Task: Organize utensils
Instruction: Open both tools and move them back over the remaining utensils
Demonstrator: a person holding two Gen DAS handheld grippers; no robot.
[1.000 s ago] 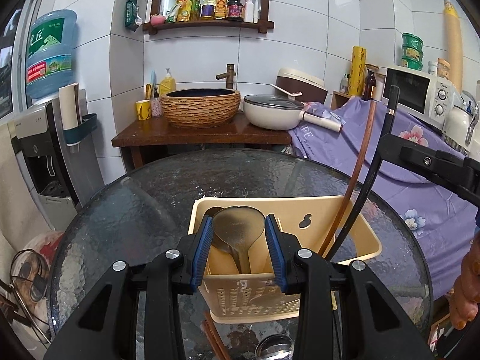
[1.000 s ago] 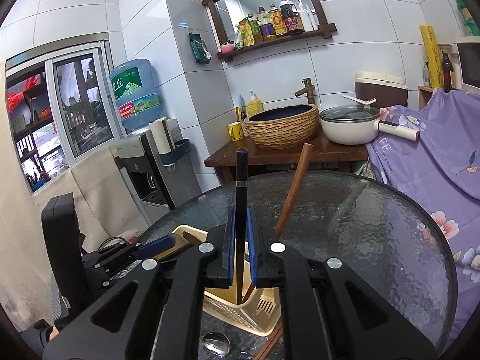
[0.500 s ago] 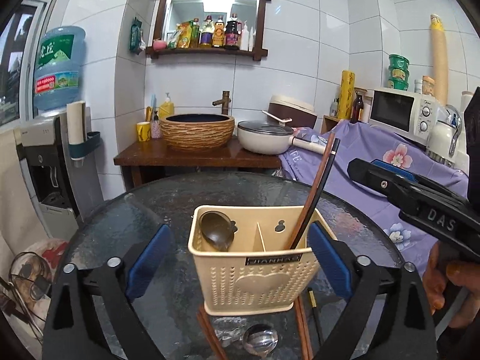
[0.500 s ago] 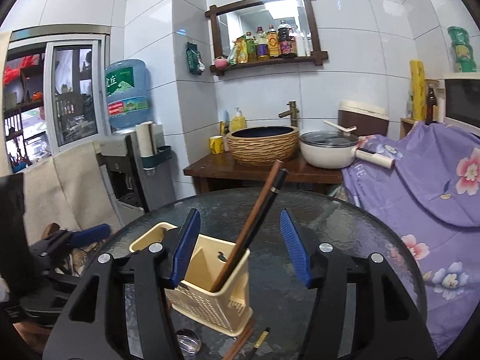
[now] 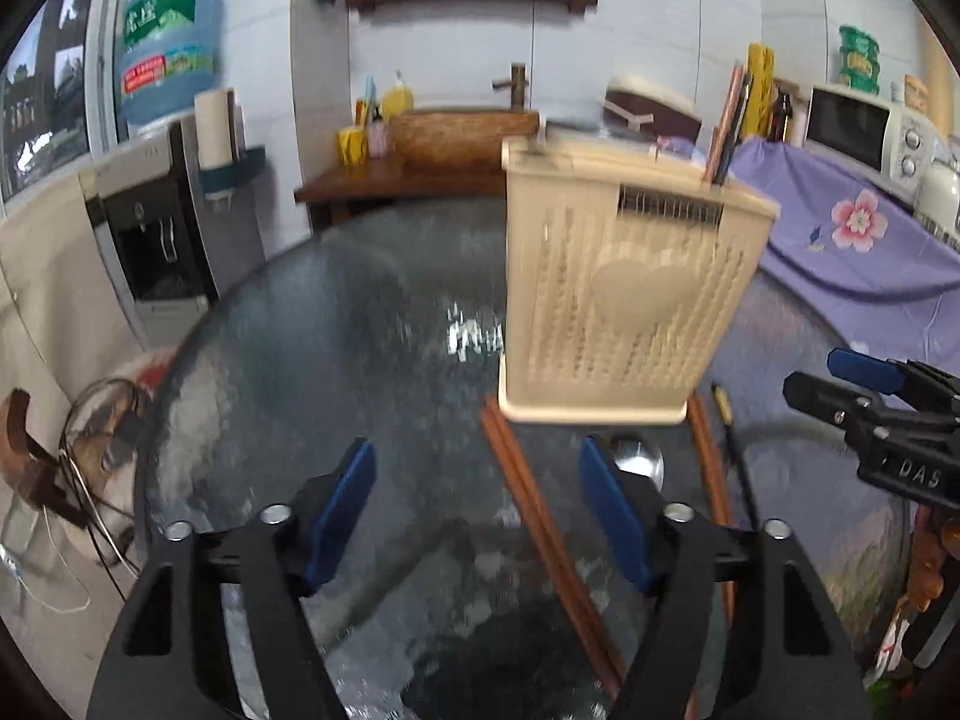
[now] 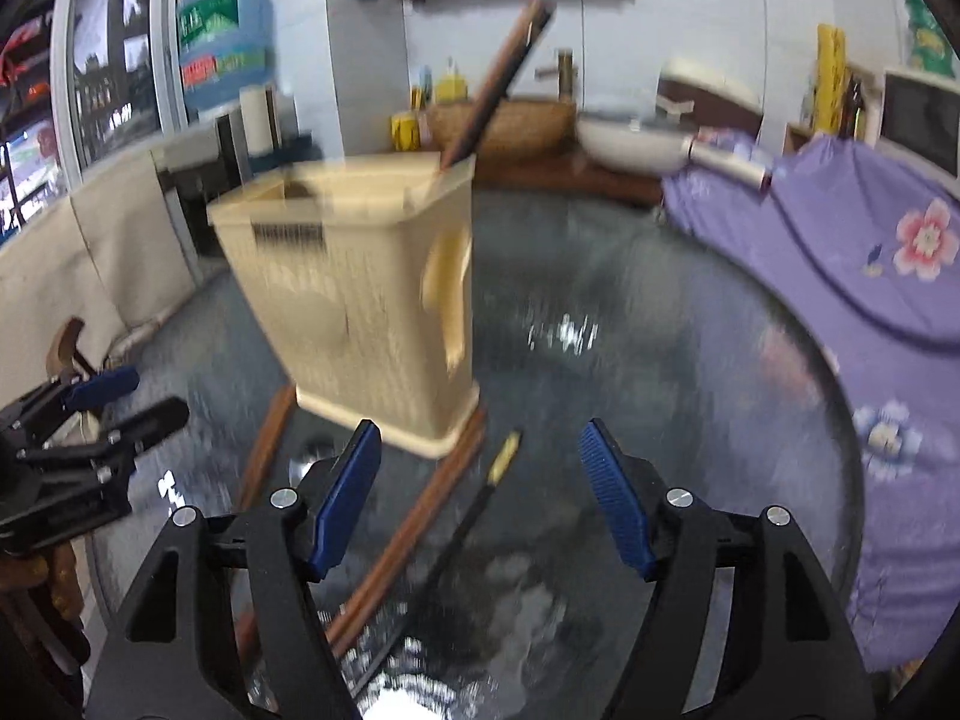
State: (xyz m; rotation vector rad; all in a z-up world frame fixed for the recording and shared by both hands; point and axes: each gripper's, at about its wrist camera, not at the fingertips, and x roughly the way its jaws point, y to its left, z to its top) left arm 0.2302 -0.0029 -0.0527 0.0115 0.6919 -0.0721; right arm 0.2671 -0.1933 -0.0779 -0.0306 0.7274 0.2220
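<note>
Left gripper (image 5: 477, 501) hangs low over the round dark textured-glass tabletop (image 5: 336, 324), its blue pads spread and closing, with a pair of reddish-brown wooden chopsticks (image 5: 528, 498) lying flat on the glass between them but not pinched. Just past the left gripper's right-hand pad lies a shiny metal spoon (image 5: 639, 461), bowl toward the holder. Right gripper (image 6: 480, 492) is likewise spread, its jaws opening, with nothing pressed between the pads; a brown wooden chopstick (image 6: 414, 531) and a black chopstick with a gold tip (image 6: 480, 495) lie on the glass beneath it. Ahead of both grippers stands the beige perforated plastic utensil holder (image 5: 624, 294), upright on the tabletop, resting partly on the ends of the loose chopsticks. Two further chopsticks, one brown and one black (image 6: 498, 78), stand slanted in its right-hand compartment. Both views are motion-blurred.
</note>
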